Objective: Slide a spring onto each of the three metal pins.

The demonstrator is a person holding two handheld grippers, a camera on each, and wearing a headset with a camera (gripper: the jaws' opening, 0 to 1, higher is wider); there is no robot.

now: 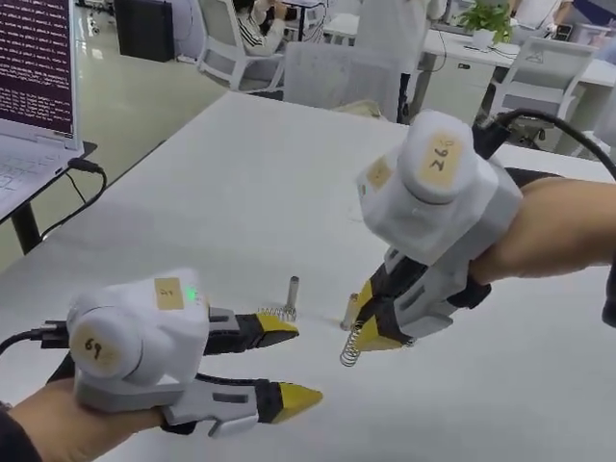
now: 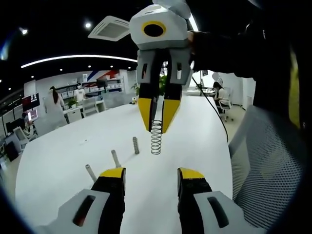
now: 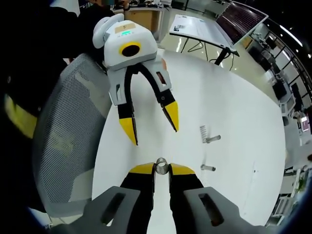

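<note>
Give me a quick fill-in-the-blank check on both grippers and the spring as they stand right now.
1. The right gripper is shut on a ___.
2. The left gripper holds nothing, and its jaws stand ___.
3. The fingertips of both grippers are coloured ___.
4. A bare metal pin stands on a table whose top is ___.

Missing words: spring; open; yellow; white.
</note>
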